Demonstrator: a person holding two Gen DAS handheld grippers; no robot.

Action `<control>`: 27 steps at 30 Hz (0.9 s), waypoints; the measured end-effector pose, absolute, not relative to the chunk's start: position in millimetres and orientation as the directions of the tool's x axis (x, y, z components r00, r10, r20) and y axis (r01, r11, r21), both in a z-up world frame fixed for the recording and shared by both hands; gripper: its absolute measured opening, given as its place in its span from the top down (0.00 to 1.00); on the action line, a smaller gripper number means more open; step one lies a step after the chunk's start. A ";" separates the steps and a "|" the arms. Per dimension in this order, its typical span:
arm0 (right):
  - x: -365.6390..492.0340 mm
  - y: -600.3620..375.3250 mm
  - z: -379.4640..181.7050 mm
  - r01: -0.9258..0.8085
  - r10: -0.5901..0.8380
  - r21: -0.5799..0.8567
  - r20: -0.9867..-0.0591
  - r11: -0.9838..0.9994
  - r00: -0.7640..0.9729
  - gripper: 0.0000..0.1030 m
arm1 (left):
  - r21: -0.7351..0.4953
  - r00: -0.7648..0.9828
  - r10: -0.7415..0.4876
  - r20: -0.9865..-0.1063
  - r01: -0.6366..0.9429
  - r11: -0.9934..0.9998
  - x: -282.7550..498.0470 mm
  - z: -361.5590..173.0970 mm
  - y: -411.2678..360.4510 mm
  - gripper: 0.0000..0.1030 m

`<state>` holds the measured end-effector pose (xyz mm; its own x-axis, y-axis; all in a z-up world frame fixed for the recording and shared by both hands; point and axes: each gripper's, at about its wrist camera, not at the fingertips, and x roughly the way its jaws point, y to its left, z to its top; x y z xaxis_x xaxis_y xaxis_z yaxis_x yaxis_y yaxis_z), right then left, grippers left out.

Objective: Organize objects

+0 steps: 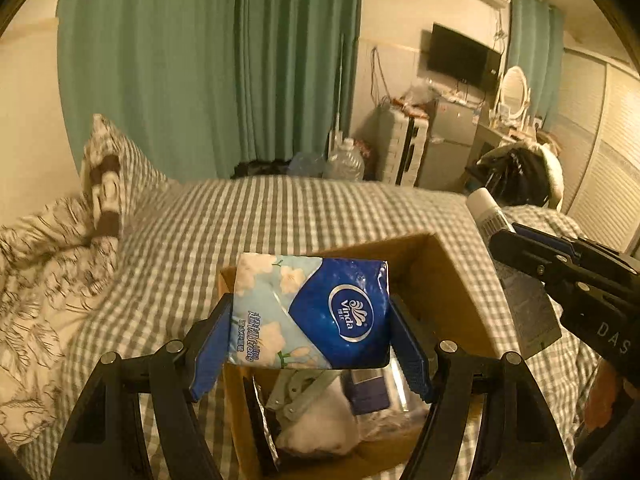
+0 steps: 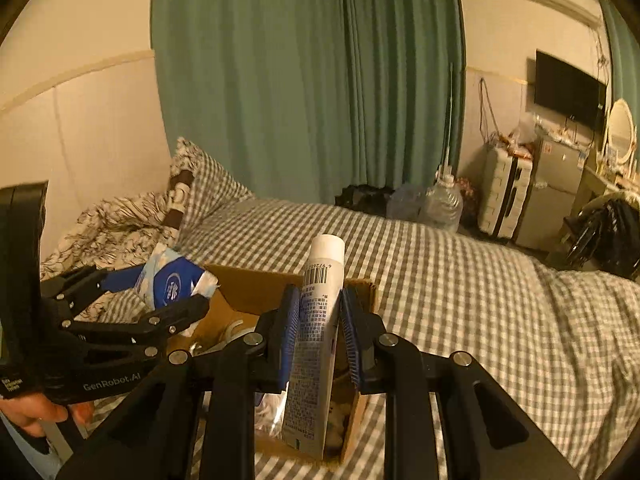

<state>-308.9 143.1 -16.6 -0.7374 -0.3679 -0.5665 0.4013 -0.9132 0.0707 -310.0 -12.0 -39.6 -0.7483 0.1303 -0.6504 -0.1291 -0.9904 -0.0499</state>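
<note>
You can read "Vinda" in white inside the oval logo on the blue tissue pack (image 1: 312,312) at the centre of the left wrist view, with "Ultra Strong" running beside Chinese characters along its pale floral edge. At the right edge of that view, the right tool (image 1: 520,248) shows "DAS". In the right wrist view, lower left, the left tool (image 2: 168,292) reads "GenRobot.AI". The white tube (image 2: 316,340) carries a barcode; its small print is illegible.
</note>
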 end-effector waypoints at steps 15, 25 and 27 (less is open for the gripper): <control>-294.7 153.9 0.5 0.315 -0.298 0.059 -0.525 -0.947 -0.797 0.40 | -0.068 -0.755 0.106 -0.647 -0.081 -0.994 -301.0 -15.5 -11.3 0.04; -200.3 180.2 96.9 0.289 -0.257 -0.017 -0.409 -0.957 -0.875 0.14 | -0.057 -0.878 0.125 -0.462 -0.111 -0.992 -204.7 105.1 -3.6 0.00; -180.3 183.0 113.9 0.291 -0.263 -0.017 -0.385 -0.956 -0.885 0.10 | -0.046 -0.891 0.129 -0.435 -0.121 -0.992 -186.3 124.0 -0.3 0.00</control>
<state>-180.3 183.0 113.9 -0.8848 -0.2628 -0.3847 0.2913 -0.9565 -0.0167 -186.3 -0.3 124.0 -0.8910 0.1287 -0.4353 -0.1209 -0.9916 -0.0456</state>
